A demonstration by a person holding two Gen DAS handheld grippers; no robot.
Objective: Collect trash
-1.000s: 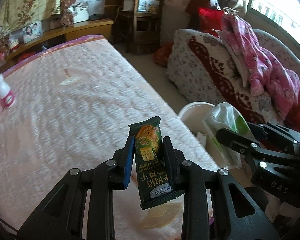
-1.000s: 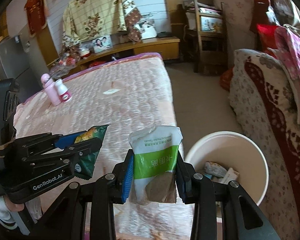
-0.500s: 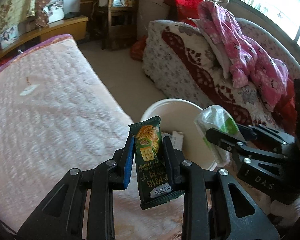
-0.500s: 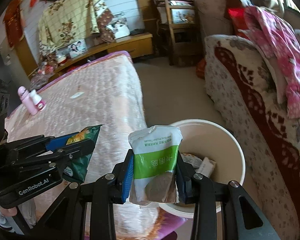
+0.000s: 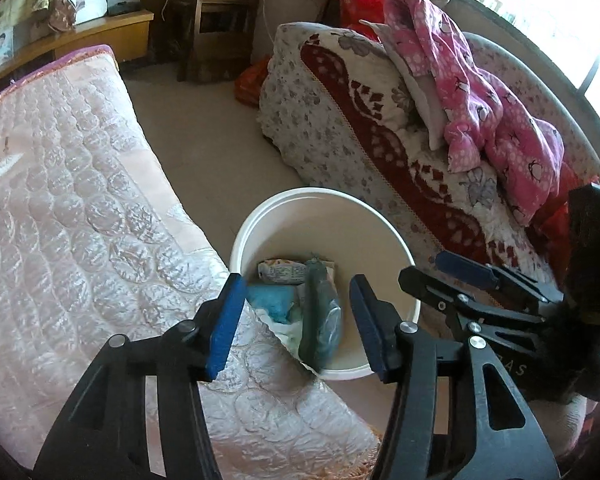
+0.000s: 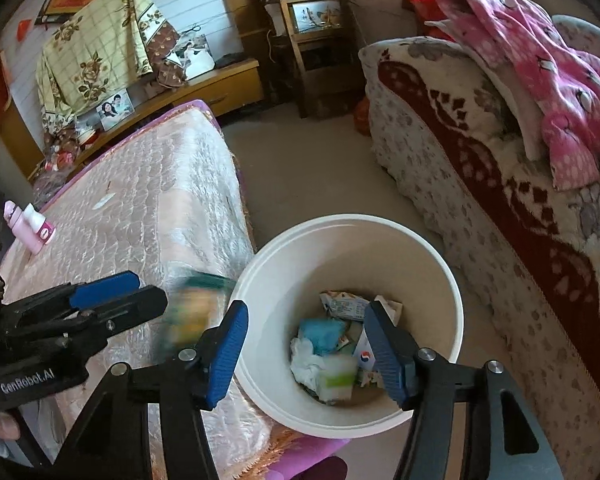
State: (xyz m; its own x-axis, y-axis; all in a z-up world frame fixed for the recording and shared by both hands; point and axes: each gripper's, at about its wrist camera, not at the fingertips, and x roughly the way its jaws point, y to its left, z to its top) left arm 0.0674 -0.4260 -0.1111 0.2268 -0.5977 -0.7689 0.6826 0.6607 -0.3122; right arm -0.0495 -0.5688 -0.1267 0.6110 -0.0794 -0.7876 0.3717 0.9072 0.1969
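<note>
A white round bin (image 5: 384, 232) (image 6: 420, 248) stands on the floor beside the bed and holds several wrappers. My left gripper (image 5: 296, 316) is open above the bin's near edge. The green biscuit wrapper (image 5: 320, 320) is blurred in mid-fall just below it; it shows as a blur (image 6: 196, 312) in the right wrist view. My right gripper (image 6: 304, 340) is open over the bin. The white and green packet (image 6: 338, 376) is blurred, dropping among the trash inside.
The pink quilted bed (image 5: 60, 220) (image 6: 152, 208) lies to the left, with two pink bottles (image 6: 30, 228) on it. A patterned sofa (image 5: 380, 128) with pink clothes (image 6: 548, 64) lies to the right. A wooden chair (image 6: 308, 36) stands at the back.
Both grippers moved over the bin and opened. The biscuit wrapper left my left gripper and the white and green packet left my right gripper; both are falling.
</note>
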